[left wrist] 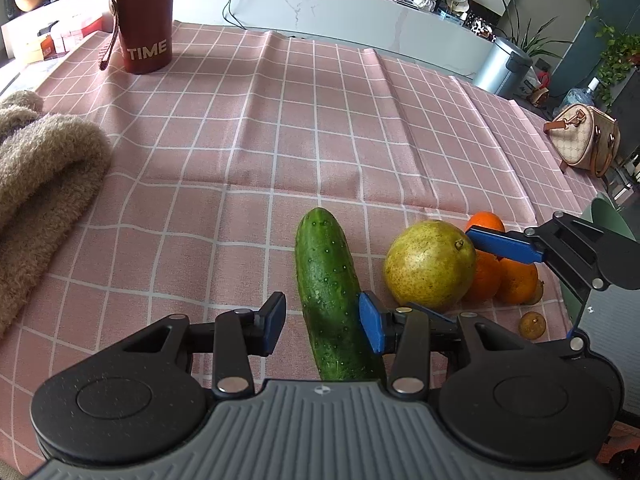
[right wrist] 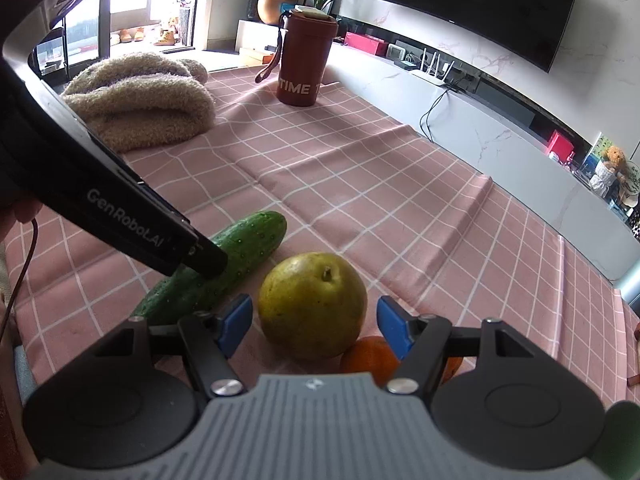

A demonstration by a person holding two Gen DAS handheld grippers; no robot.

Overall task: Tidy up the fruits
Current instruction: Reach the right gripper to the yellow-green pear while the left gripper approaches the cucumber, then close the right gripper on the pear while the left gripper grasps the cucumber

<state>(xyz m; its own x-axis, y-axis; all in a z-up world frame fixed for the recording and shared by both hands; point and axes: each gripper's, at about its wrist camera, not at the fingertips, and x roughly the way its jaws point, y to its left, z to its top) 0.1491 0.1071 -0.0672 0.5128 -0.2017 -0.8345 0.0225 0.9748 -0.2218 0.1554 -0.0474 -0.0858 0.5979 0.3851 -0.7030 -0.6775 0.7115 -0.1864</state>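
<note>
A pink checked cloth [left wrist: 280,128] is spread under the fruit, where a cucumber [left wrist: 328,280] is lain between the wide-open left gripper [left wrist: 322,322] and a pear [right wrist: 312,306] is framed by the wide-open right gripper [right wrist: 314,326], oranges [left wrist: 500,276] touching the pear.

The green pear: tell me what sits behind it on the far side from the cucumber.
Behind the green pear sit oranges, touching it. The pear and the right gripper cover parts of them, so their count is unclear. A small brownish fruit lies apart, nearer.

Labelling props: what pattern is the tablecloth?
Pink tablecloth with a white grid pattern; clearest in the left wrist view.
</note>
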